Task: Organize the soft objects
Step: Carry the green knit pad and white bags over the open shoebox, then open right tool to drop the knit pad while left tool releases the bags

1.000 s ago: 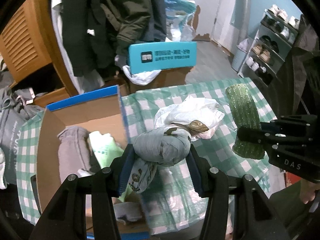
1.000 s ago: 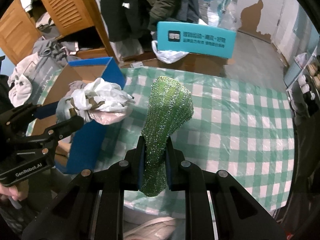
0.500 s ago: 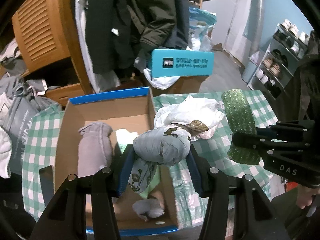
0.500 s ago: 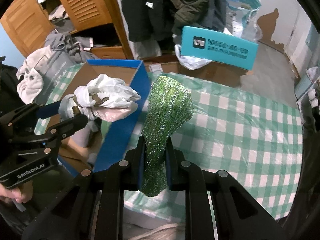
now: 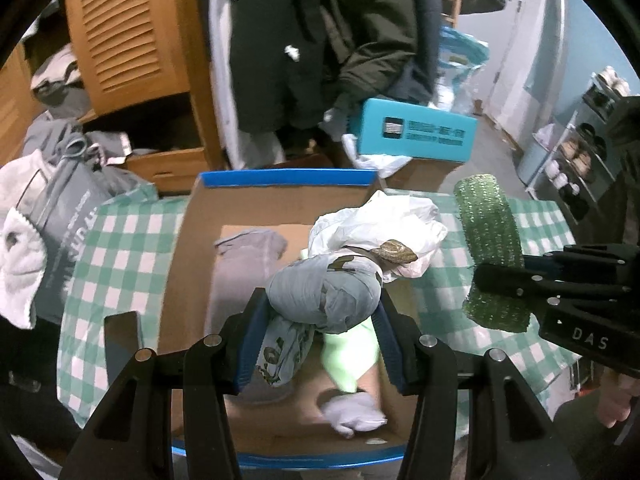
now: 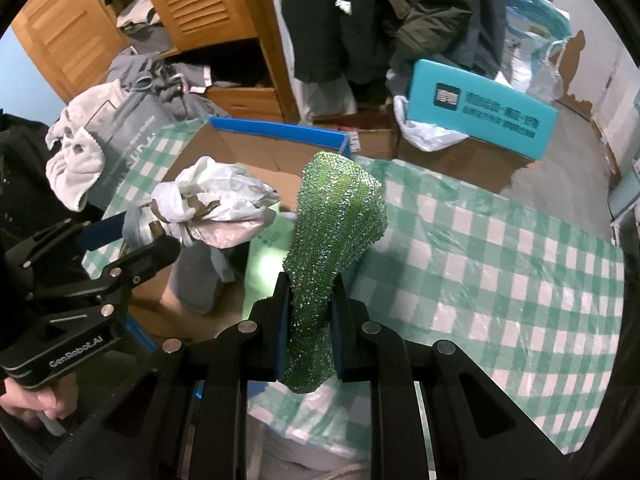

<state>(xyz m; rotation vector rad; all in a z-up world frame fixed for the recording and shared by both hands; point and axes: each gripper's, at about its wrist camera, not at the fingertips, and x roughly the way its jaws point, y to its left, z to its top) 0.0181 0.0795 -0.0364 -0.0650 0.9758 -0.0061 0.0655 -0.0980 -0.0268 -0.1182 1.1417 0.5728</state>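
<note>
Two hand-held grippers each carry a soft thing above a table covered with a green-and-white checked cloth. The left gripper has its blue-padded jaws about half open and pressed against both sides of a grey rolled cloth bundle, from whose far end a crumpled white plastic bag sticks out; a patterned tail of the bundle hangs down between the jaws. This bundle hangs over an open cardboard box with blue rims, which stands on the left part of the table. Inside the box lie a grey folded garment, a pale green item and a small white cloth near the front wall. The right gripper has its jaws nearly shut, pinching the narrow lower end of a glittering green mesh cloth, which widens above the jaws and stands upright over the table, just beside the box's right wall. In the right wrist view the left gripper shows at the left edge with its bundle over the box, and fingers of a hand grip its handle. Behind the table stand a teal box, hanging dark coats and a wooden louvred cabinet.
</note>
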